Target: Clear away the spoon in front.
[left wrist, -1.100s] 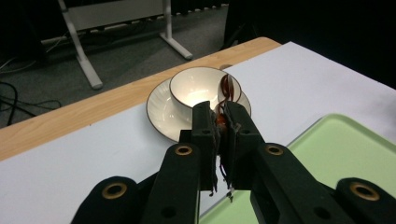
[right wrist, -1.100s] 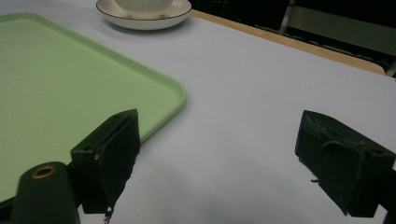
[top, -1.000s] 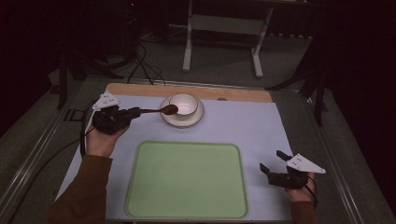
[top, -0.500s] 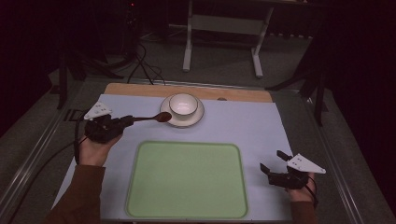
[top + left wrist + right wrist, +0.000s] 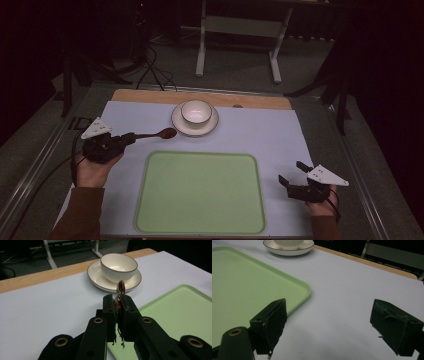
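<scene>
- In the high view the left claw [image 5: 131, 139] sits at the middle left of the frame, held in the person's left hand [image 5: 92, 167], above the pale tabletop [image 5: 260, 135].
- Its jaws are pressed together on the handle of a brown spoon [image 5: 159, 134]; the spoon points toward the right of the frame, with its dark bowl end just left of the saucer [image 5: 177, 125] and apart from it.
- In the left gripper view the left claw [image 5: 118, 305] shows the jaws clamped tight on the spoon [image 5: 121, 287], whose end rises edge-on above the jaw tips, in front of the saucer [image 5: 96, 273].
- A white bowl [image 5: 195, 111] stands upright in the middle of the saucer, at the upper centre of the high view, near the wooden strip [image 5: 150, 96] along the far edge of the tabletop.
- A light green tray [image 5: 200, 192] lies flat in the lower centre of the high view, below the spoon and saucer and touching neither.
- The right claw [image 5: 291, 172] is at the lower right of the high view, just to the right of the tray, held in the person's right hand [image 5: 320, 205].
- In the right gripper view the right claw [image 5: 329, 322] has its jaws spread wide with nothing between them, over bare tabletop beside the tray's rounded corner [image 5: 308, 291].
</scene>
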`<state>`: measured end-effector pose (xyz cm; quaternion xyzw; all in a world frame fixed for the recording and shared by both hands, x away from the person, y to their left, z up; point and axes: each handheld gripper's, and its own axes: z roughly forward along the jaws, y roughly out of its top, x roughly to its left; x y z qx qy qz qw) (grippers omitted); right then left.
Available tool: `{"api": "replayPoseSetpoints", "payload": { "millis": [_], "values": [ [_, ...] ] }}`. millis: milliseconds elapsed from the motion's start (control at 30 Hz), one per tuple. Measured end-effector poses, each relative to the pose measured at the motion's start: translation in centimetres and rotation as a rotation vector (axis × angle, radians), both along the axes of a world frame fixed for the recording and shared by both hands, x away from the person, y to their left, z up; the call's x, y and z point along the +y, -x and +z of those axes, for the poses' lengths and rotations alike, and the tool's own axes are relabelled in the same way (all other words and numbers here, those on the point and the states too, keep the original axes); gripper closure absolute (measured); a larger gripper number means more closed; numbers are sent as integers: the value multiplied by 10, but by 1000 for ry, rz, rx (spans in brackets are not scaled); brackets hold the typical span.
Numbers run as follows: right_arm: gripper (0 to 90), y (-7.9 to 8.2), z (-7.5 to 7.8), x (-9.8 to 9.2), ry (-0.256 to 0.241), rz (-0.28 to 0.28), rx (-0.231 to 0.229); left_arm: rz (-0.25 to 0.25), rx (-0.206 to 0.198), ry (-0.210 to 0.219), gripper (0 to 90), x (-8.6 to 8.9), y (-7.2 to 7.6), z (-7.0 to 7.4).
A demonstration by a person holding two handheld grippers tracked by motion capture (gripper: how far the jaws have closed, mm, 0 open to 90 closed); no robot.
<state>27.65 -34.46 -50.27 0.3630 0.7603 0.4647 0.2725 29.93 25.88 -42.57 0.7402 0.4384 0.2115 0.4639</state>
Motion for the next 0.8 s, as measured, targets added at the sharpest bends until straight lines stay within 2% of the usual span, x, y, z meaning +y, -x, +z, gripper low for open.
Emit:
{"api": "replayPoseSetpoints", "payload": {
  "millis": [267, 500, 800],
  "values": [
    [138, 0, 0, 0, 0, 2, 2, 16, 11, 6, 838, 7, 13, -5],
    [138, 0, 0, 1, 2, 5, 4, 42, 40, 17, 838, 12, 26, -15],
    [138, 0, 0, 0, 3, 6, 4, 68, 66, -19, 838, 11, 34, -24]
  ]
}}
